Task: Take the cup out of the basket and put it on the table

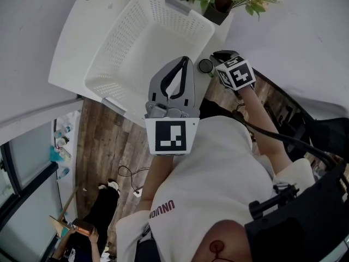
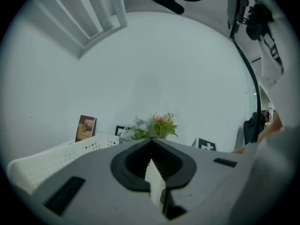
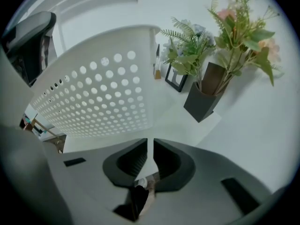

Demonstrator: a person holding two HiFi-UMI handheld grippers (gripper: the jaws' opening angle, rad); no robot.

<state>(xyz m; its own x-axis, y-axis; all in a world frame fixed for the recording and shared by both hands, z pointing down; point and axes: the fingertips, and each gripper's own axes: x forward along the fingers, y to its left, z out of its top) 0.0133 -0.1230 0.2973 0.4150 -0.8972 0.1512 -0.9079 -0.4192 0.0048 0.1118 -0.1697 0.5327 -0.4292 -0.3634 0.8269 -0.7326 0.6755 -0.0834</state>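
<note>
The white perforated basket [image 1: 147,42] stands on the white table [image 1: 71,42], and its inside shows nothing in it. A small round dark-rimmed cup [image 1: 205,65] stands on the table just right of the basket's near corner. My left gripper [image 1: 186,63] is held over the basket's near right rim, shut and holding nothing. My right gripper [image 1: 220,55] hovers just right of the cup, also shut on nothing. In the left gripper view, the left gripper [image 2: 151,142] points over the basket's rim [image 2: 56,161]. In the right gripper view, the right gripper [image 3: 150,142] sits beside the basket's wall [image 3: 103,93].
A dark pot of flowers [image 1: 221,1] stands at the table's far edge behind the cup, also the pot [image 3: 206,95] in the right gripper view. A small picture frame [image 3: 177,81] leans beside it. The table's near edge [image 1: 117,107] drops to a wooden floor [image 1: 103,146].
</note>
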